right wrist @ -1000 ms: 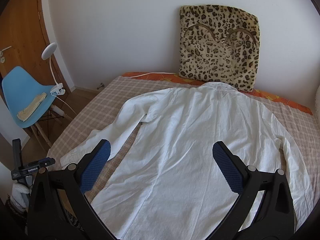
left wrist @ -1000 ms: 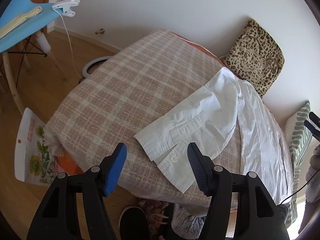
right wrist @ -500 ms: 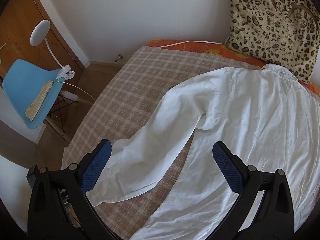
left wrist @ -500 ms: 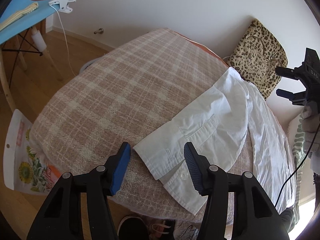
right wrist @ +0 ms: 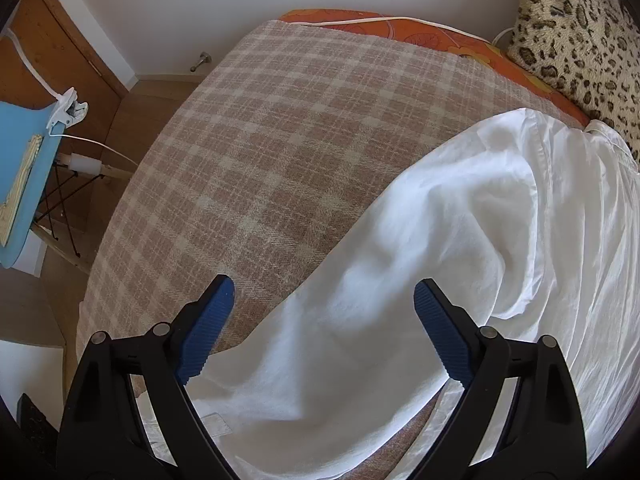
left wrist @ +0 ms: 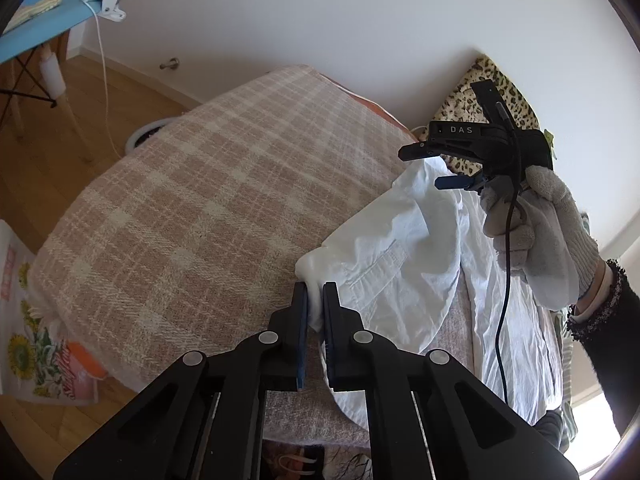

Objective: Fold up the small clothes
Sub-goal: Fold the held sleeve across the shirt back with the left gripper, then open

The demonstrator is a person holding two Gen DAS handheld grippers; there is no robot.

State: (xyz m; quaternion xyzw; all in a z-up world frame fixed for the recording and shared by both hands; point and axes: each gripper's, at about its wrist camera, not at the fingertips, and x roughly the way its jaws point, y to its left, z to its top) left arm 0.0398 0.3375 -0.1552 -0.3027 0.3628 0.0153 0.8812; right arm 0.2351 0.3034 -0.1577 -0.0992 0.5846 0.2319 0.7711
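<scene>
A white long-sleeved shirt (left wrist: pixel 404 256) lies spread on a bed with a pink checked blanket (left wrist: pixel 208 208). My left gripper (left wrist: pixel 315 293) is shut on the cuff end of the shirt's sleeve near the bed's front edge. My right gripper (right wrist: pixel 324 300) is open and hovers over the upper part of the same sleeve (right wrist: pixel 400 280), holding nothing. It also shows in the left wrist view (left wrist: pixel 424 166), held by a gloved hand above the shirt's shoulder.
A leopard-print cushion (right wrist: pixel 580 28) leans on the wall at the head of the bed. A blue chair (right wrist: pixel 20 168) with a clip lamp (right wrist: pixel 66 110) stands on the wooden floor to the left. A flowered bag (left wrist: pixel 28 344) lies by the bed's corner.
My left gripper moved forward and closed on the sleeve cuff. My right gripper swung left and down from over the shirt's back to over the sleeve.
</scene>
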